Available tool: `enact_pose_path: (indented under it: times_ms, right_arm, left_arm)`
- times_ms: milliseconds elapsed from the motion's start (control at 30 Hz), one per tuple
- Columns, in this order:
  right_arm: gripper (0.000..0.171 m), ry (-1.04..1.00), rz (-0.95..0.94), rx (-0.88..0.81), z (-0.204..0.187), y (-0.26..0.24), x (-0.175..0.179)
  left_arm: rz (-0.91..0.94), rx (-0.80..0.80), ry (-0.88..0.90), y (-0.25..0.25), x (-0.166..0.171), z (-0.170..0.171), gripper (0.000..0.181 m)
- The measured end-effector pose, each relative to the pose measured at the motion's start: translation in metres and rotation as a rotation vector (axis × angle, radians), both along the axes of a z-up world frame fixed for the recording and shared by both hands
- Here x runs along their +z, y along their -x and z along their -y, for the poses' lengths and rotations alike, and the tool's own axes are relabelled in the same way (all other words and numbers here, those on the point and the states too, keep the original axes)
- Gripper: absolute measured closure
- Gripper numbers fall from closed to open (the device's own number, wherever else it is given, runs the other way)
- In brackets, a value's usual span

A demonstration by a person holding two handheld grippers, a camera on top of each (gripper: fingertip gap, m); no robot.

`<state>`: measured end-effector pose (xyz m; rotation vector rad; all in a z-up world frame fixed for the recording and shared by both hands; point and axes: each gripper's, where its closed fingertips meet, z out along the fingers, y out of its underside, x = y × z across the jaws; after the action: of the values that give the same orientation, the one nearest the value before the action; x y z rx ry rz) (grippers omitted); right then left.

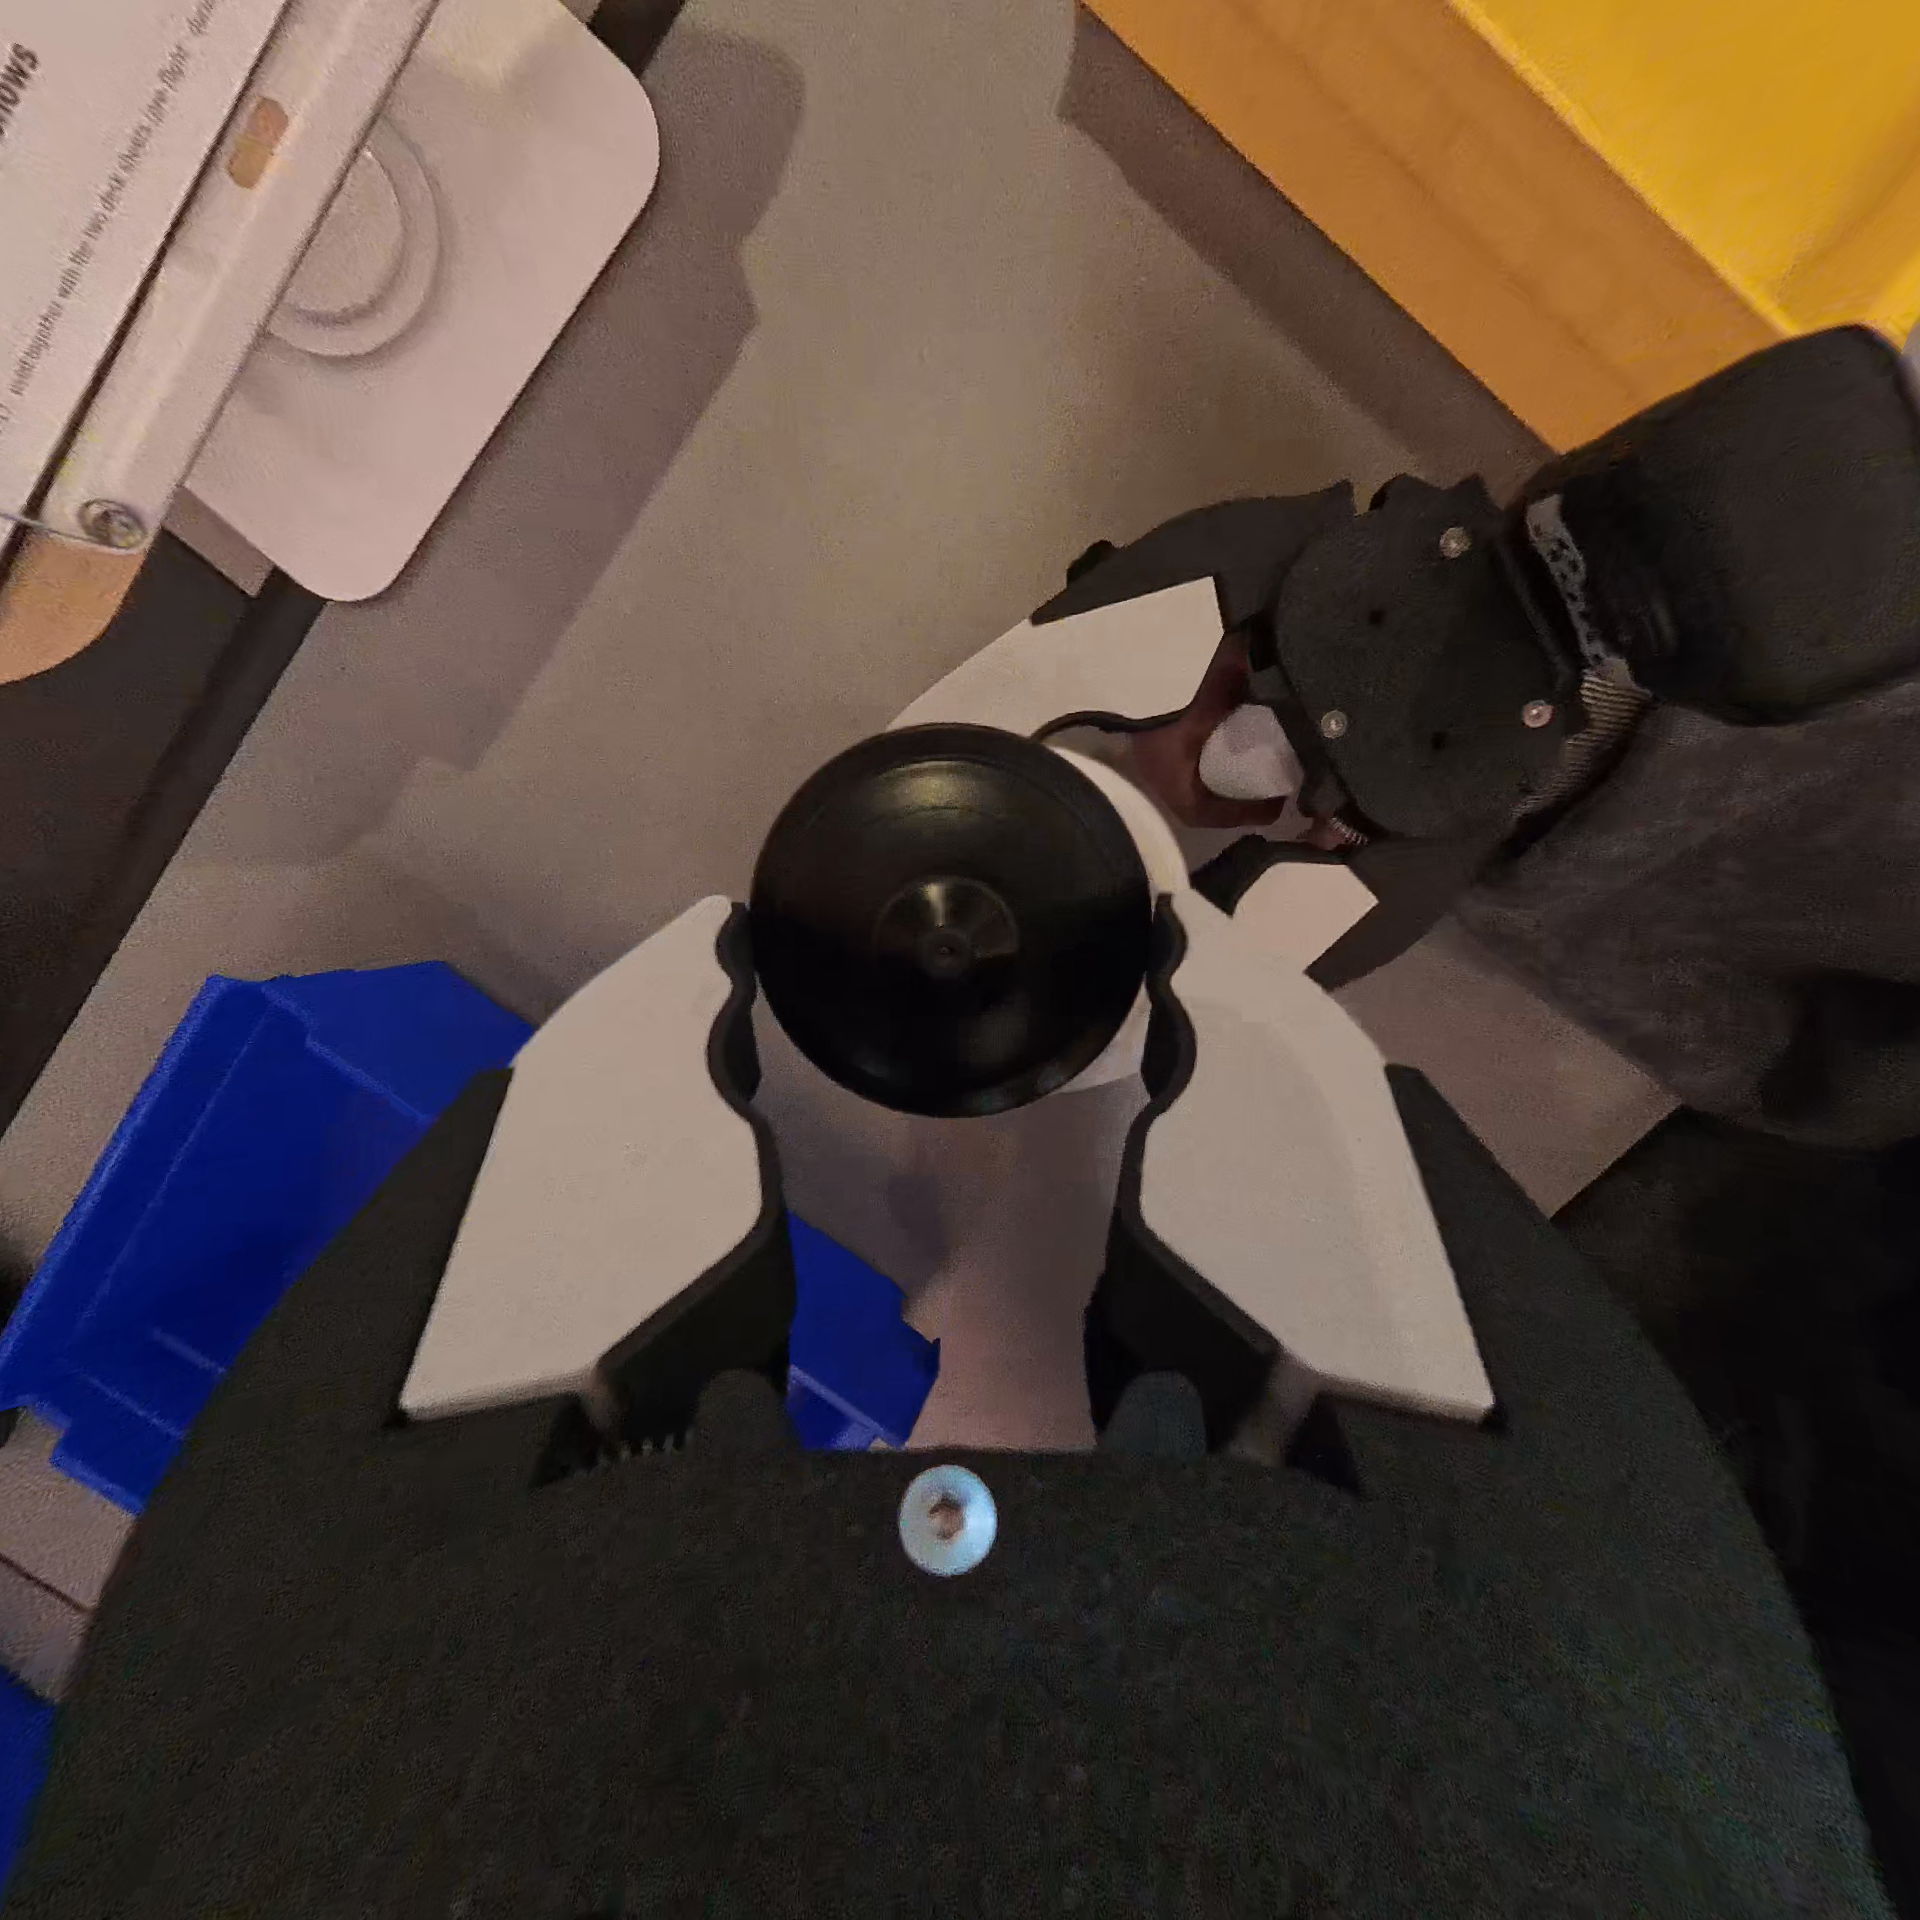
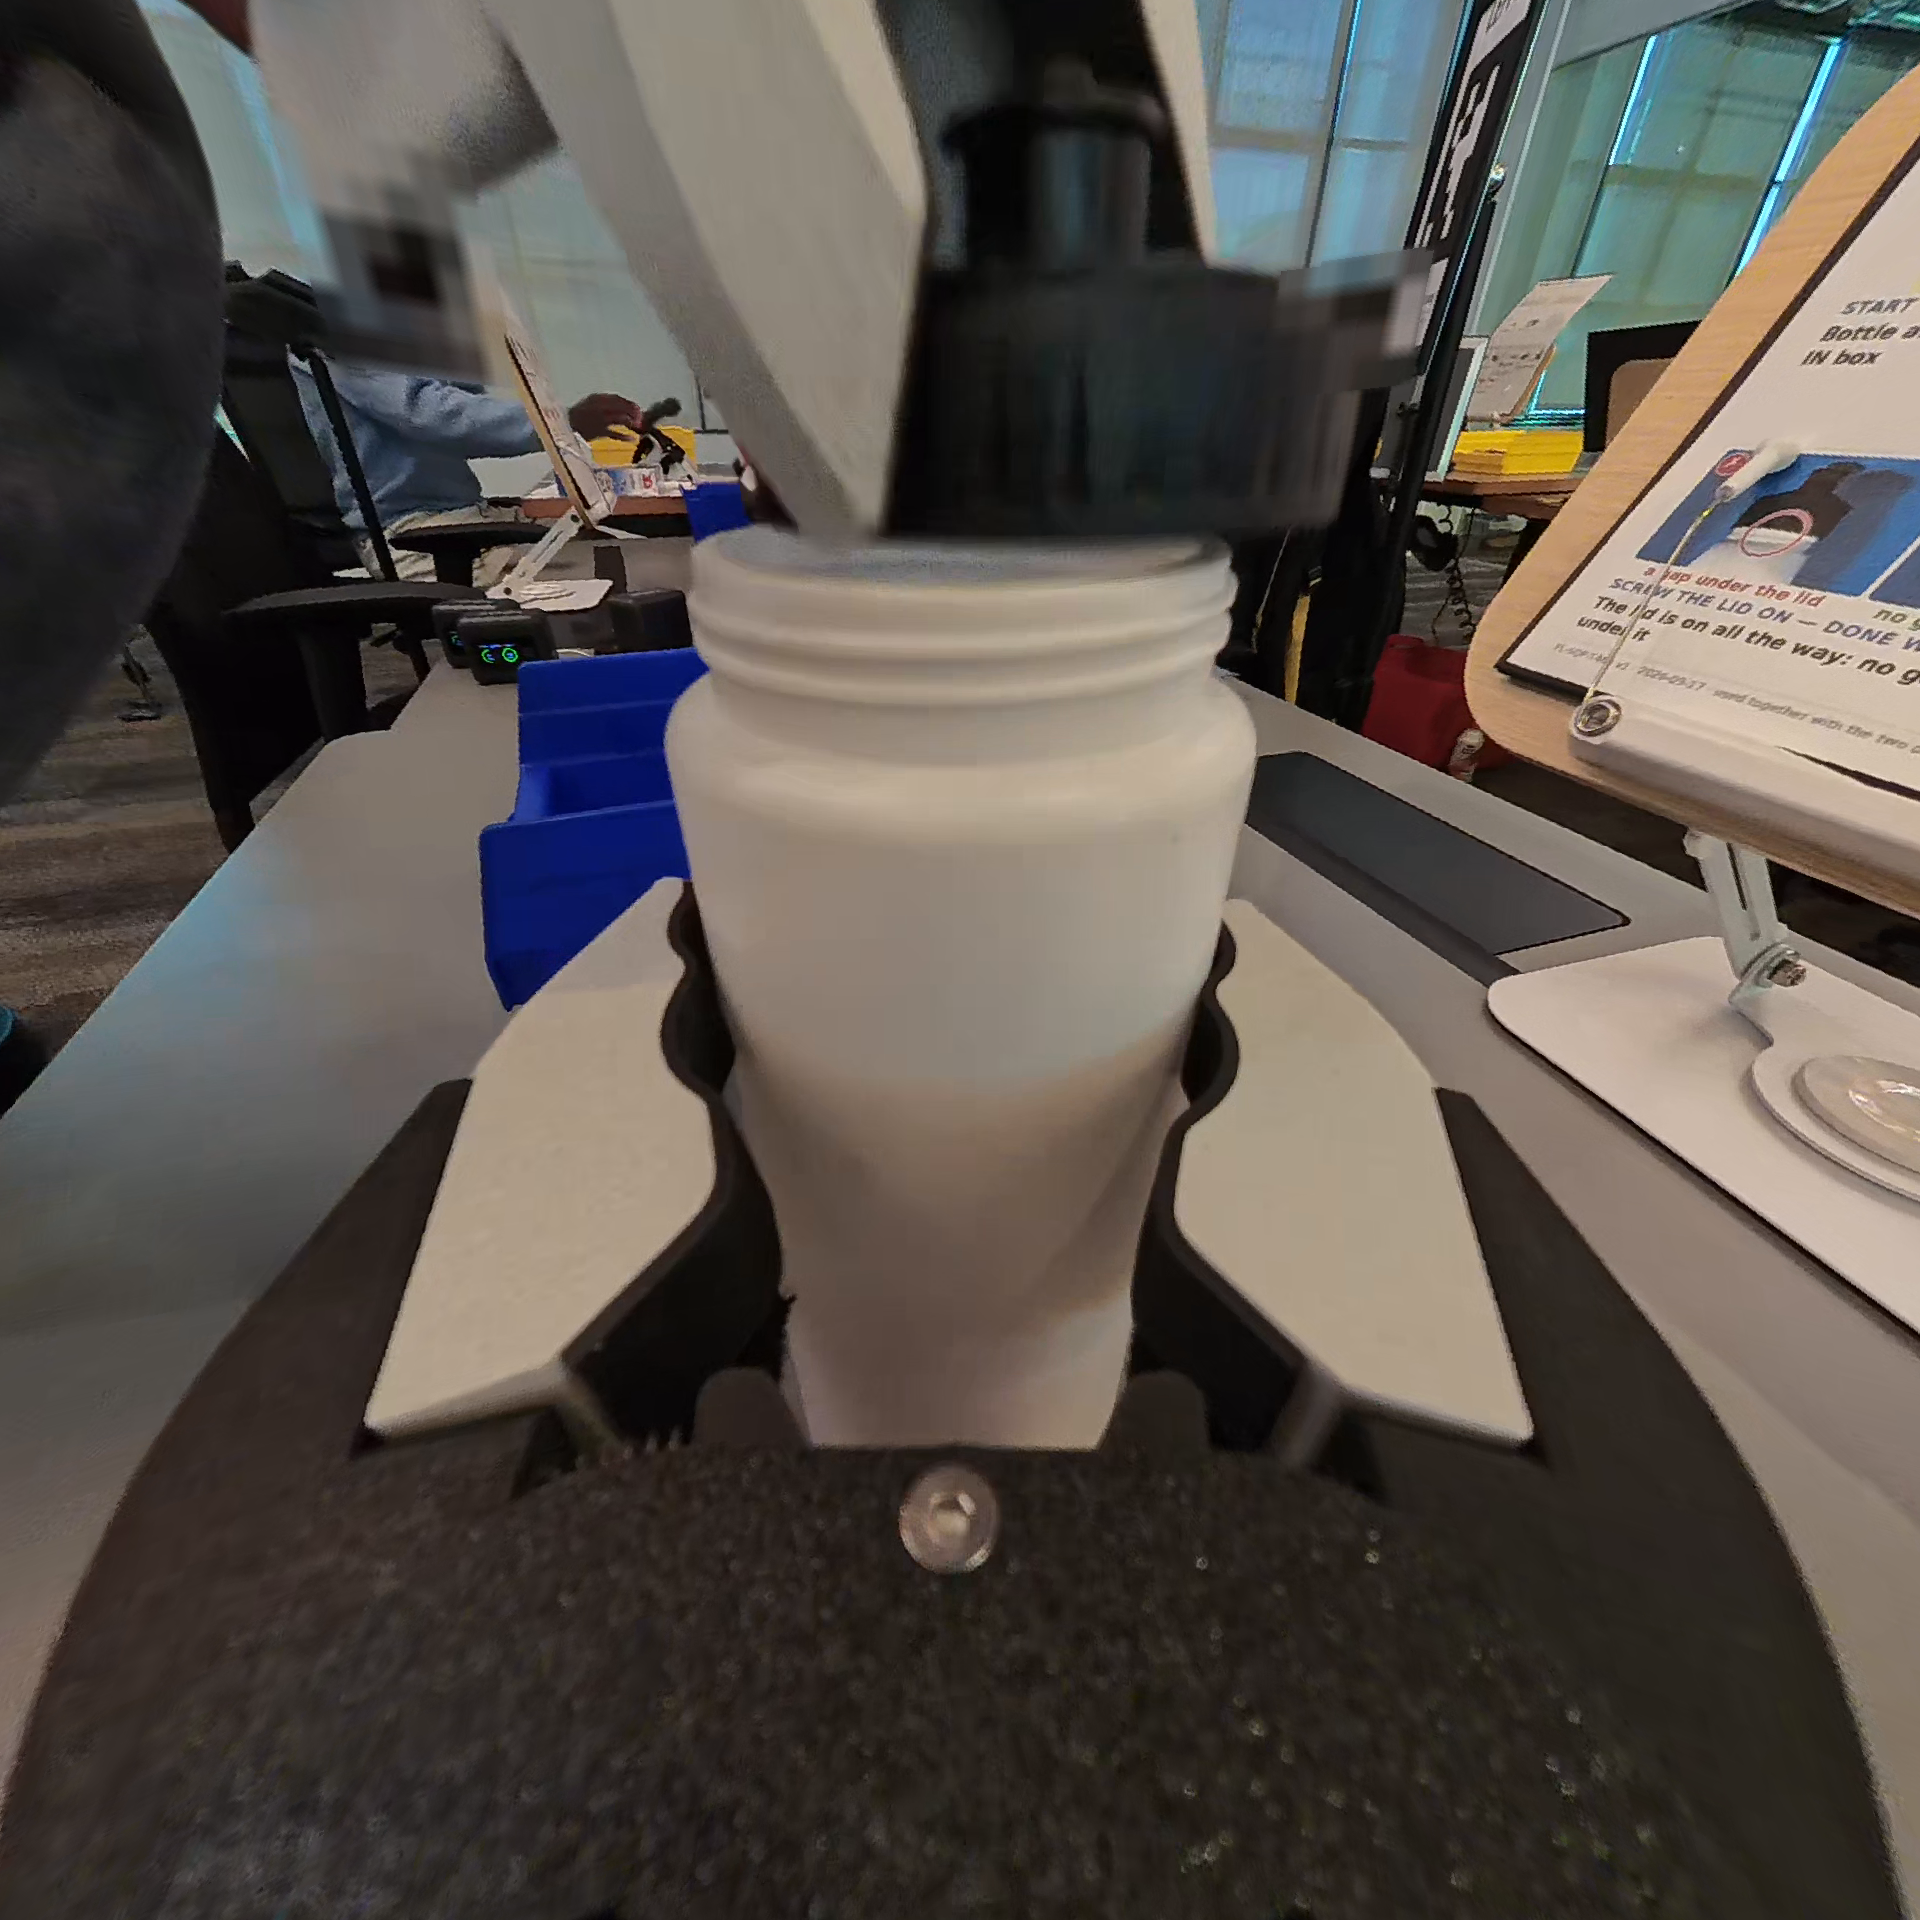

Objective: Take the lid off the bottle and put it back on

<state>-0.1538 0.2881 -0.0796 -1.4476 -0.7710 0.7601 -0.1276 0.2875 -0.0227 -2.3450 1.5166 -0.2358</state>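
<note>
Right fingers (image 2: 951, 1049) clamped on white bottle (image 2: 956, 883) body, left fingers (image 1: 951, 997) gripping black lid (image 1: 948, 920) just above neck.

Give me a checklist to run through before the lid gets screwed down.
1. Right gripper shut on the bottle: ok.
2. Left gripper shut on the lid: ok.
3. Bottle upright: ok.
4. Lid over the bottle's mouth: ok; it sits just above the threaded neck.
5. Lid level with the rim: cannot tell, that part is blurred.
6. Threads caught: not ok; they are all still bare.
</note>
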Motion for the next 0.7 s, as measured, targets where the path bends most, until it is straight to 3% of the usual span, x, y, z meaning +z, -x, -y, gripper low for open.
enact_pose_path:
  times_ms: [200, 700]
  right_arm:
    - [0.084, 0.002, 0.004, 0.0, 0.0, 0.0, 0.0]
    - [0.084, -0.001, 0.009, 0.008, 0.001, 0.001, 0.0]
  left_arm:
    - [-0.014, -0.001, 0.073, -0.005, -0.002, 0.009, 0.109]
    - [-0.018, 0.004, 0.043, 0.005, -0.007, 0.016, 0.109]
